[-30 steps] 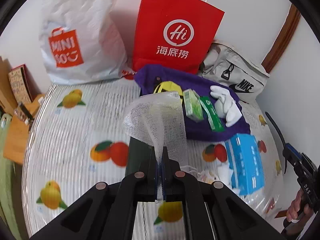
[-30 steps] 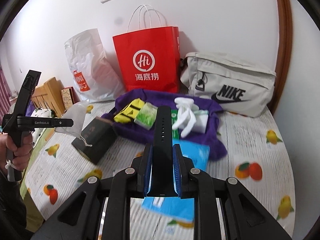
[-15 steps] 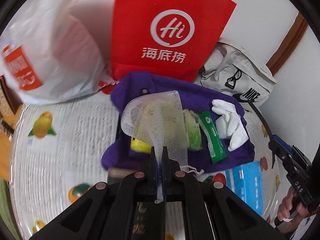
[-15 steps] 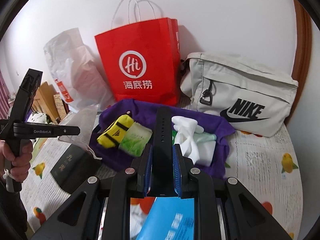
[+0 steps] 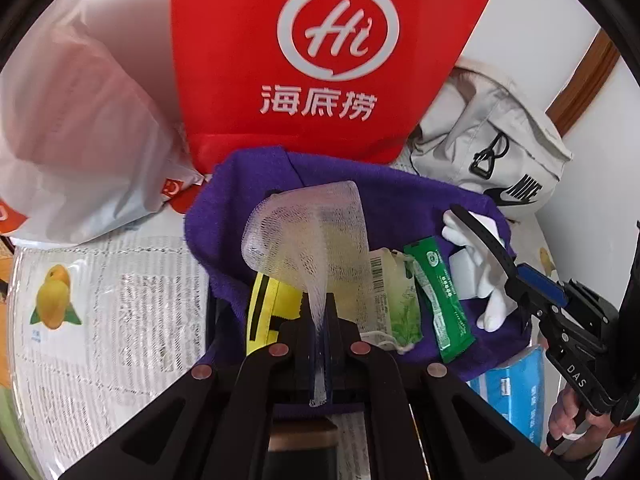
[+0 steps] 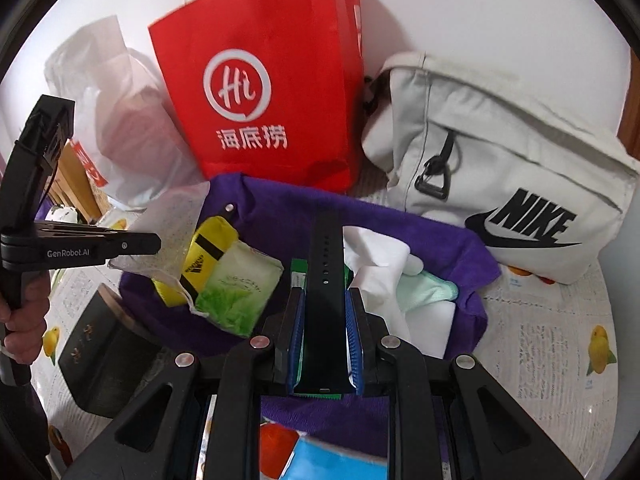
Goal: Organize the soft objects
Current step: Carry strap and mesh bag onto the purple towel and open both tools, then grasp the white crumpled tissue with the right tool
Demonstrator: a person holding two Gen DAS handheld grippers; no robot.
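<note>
I had the left gripper (image 5: 320,320) clenched on a white mesh pouch (image 5: 308,232), w/ the pouch hanging over the purple cloth (image 6: 460,248). My right gripper (image 6: 324,344) was clamped on a black strap (image 6: 326,264), also above the cloth. On the cloth lay a yellow sock (image 6: 208,248), green tissue pack (image 6: 240,284), green sachet (image 5: 438,296) & white glove (image 6: 380,264). Red bag (image 6: 260,92) & beige Nike bag (image 6: 500,168) stood behind.

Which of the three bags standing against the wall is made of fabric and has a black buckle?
The grey Nike bag, furthest right. The red paper bag has string handles; the white plastic bag, furthest left, is crinkled film.
</note>
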